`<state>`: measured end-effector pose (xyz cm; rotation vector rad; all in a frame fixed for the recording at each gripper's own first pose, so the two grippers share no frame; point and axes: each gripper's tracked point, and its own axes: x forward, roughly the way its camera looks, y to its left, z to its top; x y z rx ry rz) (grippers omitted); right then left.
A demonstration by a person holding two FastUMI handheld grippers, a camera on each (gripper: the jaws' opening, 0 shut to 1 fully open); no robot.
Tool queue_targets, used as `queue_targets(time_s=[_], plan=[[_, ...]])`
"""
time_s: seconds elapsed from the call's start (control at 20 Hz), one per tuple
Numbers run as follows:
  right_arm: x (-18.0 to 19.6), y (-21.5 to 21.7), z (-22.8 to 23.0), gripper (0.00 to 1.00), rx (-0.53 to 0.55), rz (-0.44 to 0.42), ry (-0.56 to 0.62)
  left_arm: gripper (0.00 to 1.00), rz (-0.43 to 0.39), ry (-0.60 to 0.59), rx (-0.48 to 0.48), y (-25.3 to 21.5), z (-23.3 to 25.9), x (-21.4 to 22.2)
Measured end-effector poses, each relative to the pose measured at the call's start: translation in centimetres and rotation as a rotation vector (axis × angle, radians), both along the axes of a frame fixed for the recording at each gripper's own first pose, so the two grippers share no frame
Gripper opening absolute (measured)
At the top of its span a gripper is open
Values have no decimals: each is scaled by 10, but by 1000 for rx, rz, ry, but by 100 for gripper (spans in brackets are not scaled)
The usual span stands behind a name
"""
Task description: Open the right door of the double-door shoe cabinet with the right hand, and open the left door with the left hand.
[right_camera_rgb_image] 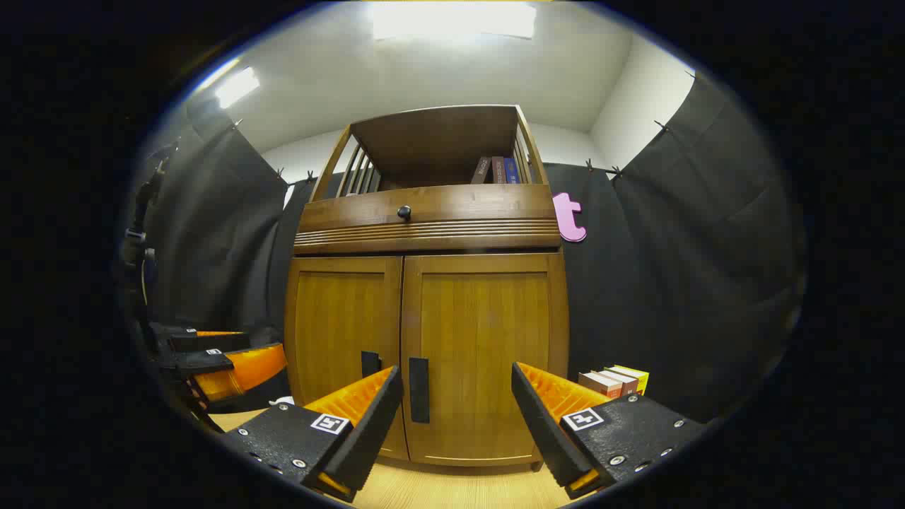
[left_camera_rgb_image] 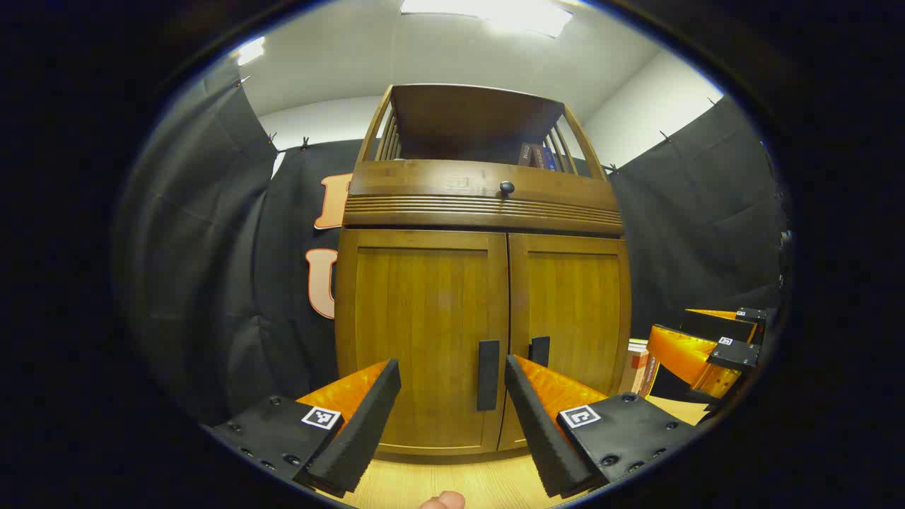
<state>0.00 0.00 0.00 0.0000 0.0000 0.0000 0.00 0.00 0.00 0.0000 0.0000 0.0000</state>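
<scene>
Both tongs, left [left_camera_rgb_image: 452, 413] and right [right_camera_rgb_image: 456, 417], spread before shut shoe cabinet [right_camera_rgb_image: 424, 353], small boxes [right_camera_rgb_image: 614, 382] just beside.

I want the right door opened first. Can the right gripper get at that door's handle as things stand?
Probably yes. The right gripper is open and faces the shut right door; its handle stands just inside the near finger, with nothing between them. It likely needs a small sideways shift to straddle the handle.

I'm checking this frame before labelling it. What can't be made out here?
- Cabinet interior: hidden behind the shut left door and right door in both views.
- Right door's handle: partly covered by the left gripper in the left gripper view.
- Book titles: too small.
</scene>
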Motion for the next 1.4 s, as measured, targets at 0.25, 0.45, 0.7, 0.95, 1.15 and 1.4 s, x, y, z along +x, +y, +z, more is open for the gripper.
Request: queue_targets(time_s=[0.25, 0.45, 0.7, 0.95, 1.15, 1.4], plan=[[1, -1, -5, 94, -13, -5, 7, 96, 0, 5, -13, 0, -3, 1], [2, 2, -8, 94, -5, 1, 11, 97, 2, 8, -3, 2, -3, 2], [3, 3, -8, 94, -13, -4, 9, 94, 15, 2, 9, 7, -2, 2], [5, 4, -11, 94, -6, -3, 15, 94, 16, 6, 9, 9, -3, 2], [20, 11, -20, 98, -11, -1, 35, 94, 17, 0, -3, 12, -4, 4], [72, 27, -39, 94, -10, 10, 95, 96, 22, 23, -24, 15, -12, 8]])
